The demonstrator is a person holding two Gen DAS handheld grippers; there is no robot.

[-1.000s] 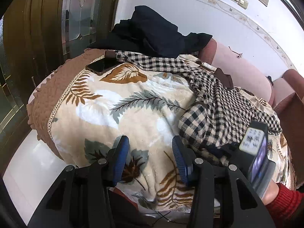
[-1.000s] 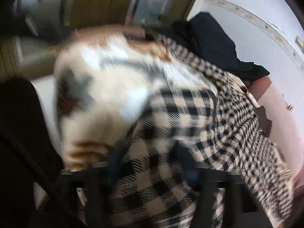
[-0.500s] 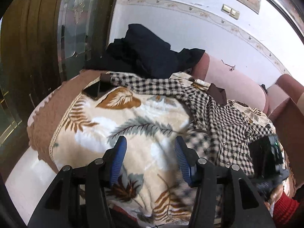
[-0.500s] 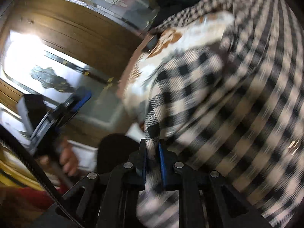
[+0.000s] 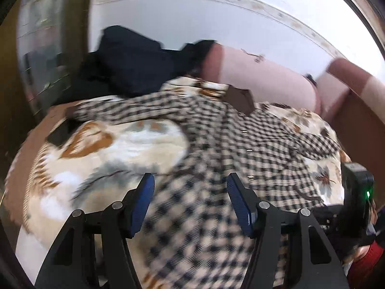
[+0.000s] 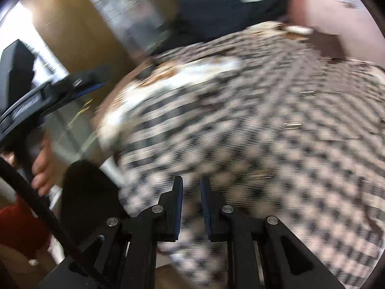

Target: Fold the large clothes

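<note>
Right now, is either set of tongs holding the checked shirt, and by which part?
The left tongs are open over the checked shirt, holding nothing. The right tongs are nearly shut with checked cloth at their tips; blur hides whether they grip it, or which part.

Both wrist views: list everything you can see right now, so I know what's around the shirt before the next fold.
checked shirt: one, black and cream check, spread over the blanket, its near hem toward both grippers
leaf-print blanket: one, cream with brown and grey leaves, covering the sofa seat
dark clothes pile: one heap, black or navy, at the far left end of the sofa
brown patch: one, dark brown, at the shirt's far edge; too blurred to identify
sofa backrest: pink, behind the shirt
left gripper: blue pads wide apart, above the hem
right gripper: pads close, narrow gap; grip on cloth unclear through blur
</note>
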